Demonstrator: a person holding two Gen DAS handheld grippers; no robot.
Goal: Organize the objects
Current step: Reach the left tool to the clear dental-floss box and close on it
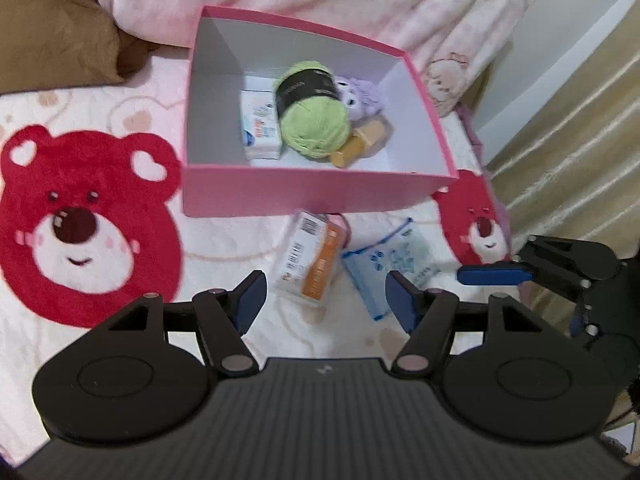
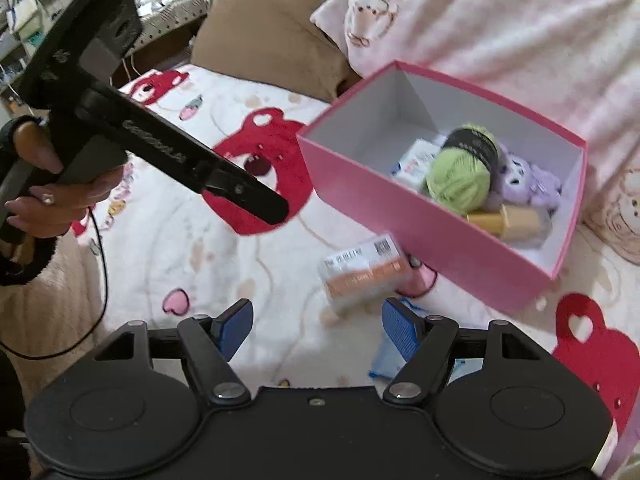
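Left gripper (image 1: pixel 322 300) released, nothing between the pads. Right gripper (image 2: pixel 318 330) also released, empty. Orange-white packet (image 1: pixel 310 260) lies on the bed just ahead of the left gripper, blue pouch (image 1: pixel 380 272) beside it. Pink box (image 1: pixel 320 192) is farther ahead, holding green yarn (image 1: pixel 314 128), purple plush (image 1: pixel 360 96), yellow bottle (image 1: pixel 362 142).

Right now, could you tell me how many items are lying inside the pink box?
4: white carton leftmost, green yarn beside it, purple plush behind, yellow bottle in front. The yarn may hide more.

Matt pink cardboard box (image 1: pixel 304 196), fuzzy green yarn ball (image 1: pixel 314 128), plush fleece blanket (image 1: pixel 120 240), ribbed blue fingers (image 2: pixel 398 330)
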